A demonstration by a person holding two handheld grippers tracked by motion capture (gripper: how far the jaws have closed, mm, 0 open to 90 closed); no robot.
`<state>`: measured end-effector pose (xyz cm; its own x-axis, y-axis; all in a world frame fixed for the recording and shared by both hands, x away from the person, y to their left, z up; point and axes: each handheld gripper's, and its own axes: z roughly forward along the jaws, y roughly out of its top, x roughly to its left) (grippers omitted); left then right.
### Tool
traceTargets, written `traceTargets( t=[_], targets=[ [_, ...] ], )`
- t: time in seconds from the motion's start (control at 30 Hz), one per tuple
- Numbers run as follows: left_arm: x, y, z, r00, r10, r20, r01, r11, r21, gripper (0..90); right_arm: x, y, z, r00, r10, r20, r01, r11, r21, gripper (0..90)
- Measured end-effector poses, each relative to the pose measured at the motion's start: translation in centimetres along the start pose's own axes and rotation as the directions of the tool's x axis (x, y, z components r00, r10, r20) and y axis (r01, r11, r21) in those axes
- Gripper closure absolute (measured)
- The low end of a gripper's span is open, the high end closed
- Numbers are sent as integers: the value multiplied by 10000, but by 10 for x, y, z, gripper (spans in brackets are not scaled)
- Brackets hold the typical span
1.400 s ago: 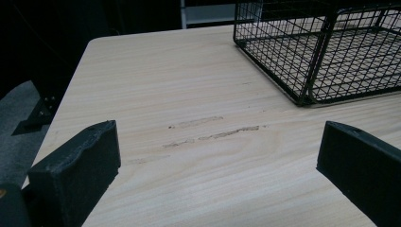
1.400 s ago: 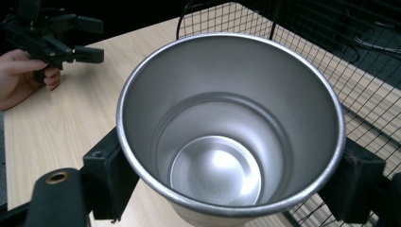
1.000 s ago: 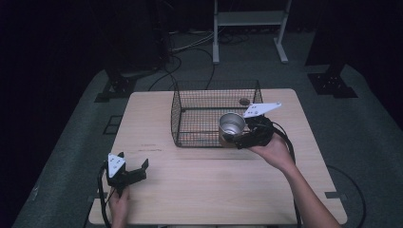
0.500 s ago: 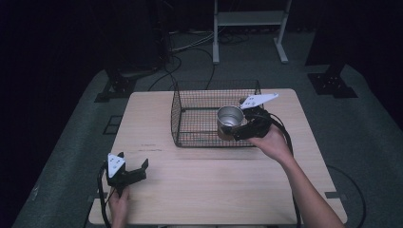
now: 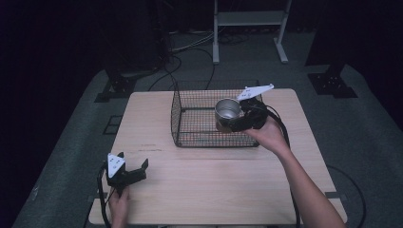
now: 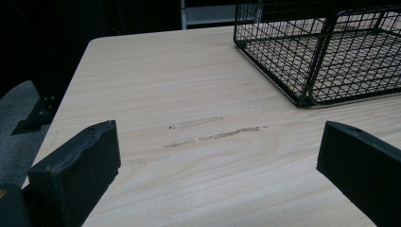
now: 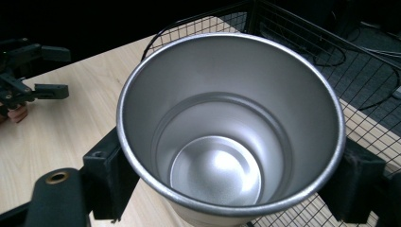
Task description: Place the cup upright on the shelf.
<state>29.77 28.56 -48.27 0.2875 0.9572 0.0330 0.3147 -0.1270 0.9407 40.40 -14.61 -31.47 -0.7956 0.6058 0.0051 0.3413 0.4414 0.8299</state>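
While the right gripper [image 5: 234, 120] clamps a steel cup [image 5: 226, 113] between its jaws, the cup hangs upright, mouth up, over the right part of the wire basket [image 5: 190, 121], clear of its floor. Cup interior bare and shiny. Left gripper [image 5: 135, 168] rests low at the table's [image 5: 214, 185] near-left corner, jaws spread wide, nothing between them, well apart from the basket.
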Motion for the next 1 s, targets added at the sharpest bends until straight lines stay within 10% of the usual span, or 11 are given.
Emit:
traceTargets(
  t=[1.0],
  targets=[
    [1, 0, -1, 10000, 32, 18, -32, 10000, -1, 0, -17, 24, 27, 9998, -16, 182, 6, 9985, 546, 181]
  ],
)
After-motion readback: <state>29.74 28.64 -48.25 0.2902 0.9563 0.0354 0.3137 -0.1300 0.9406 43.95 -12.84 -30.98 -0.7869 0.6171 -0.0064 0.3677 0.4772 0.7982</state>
